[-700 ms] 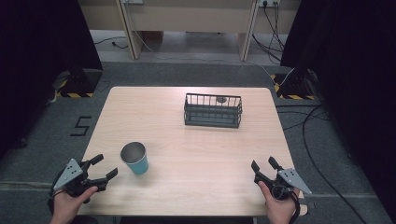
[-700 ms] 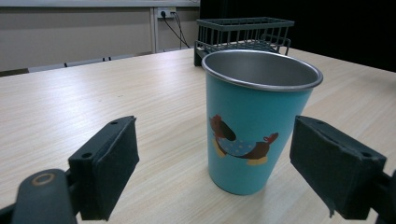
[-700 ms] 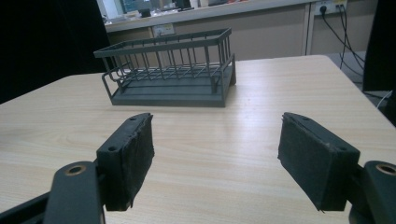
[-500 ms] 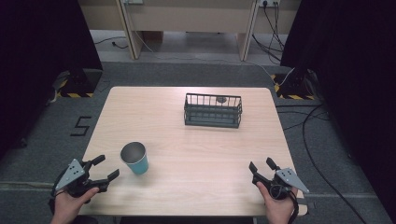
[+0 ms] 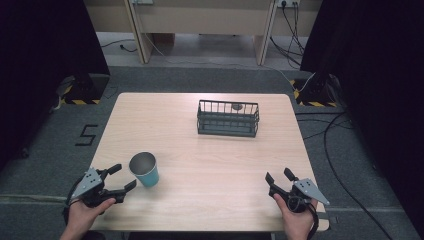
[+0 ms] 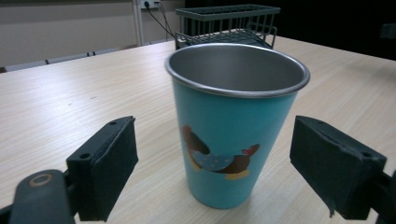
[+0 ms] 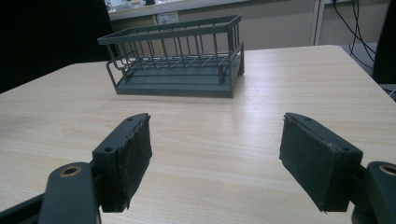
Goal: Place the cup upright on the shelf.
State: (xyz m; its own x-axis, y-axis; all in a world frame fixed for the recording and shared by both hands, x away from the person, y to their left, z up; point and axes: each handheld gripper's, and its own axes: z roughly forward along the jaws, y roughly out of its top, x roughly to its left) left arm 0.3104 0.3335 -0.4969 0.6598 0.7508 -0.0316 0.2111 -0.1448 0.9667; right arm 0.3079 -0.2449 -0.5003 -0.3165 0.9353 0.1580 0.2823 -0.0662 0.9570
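Note:
A teal metal cup (image 5: 145, 169) with a cartoon picture (image 6: 233, 126) stands upright near the table's front left. My left gripper (image 5: 123, 177) is open just left of the cup; in the left gripper view its jaws spread wide on either side of the cup without touching it, and the gripper (image 6: 212, 175) is empty. A dark wire basket (image 5: 228, 118) (image 7: 180, 60) sits at the back centre-right of the table, with a small dark object inside near its far wall. My right gripper (image 5: 279, 176) (image 7: 215, 158) stands open and empty at the front right, pointing toward the basket.
The light wooden table (image 5: 210, 165) has bare room between cup and basket. Black curtains stand at both sides. Cables (image 5: 330, 135) trail on the grey floor at the right. A floor mark shaped like a 5 (image 5: 87, 135) lies to the left.
My left gripper has edged right toward the cup. My right gripper has shifted slightly left. Cup and basket have not moved.

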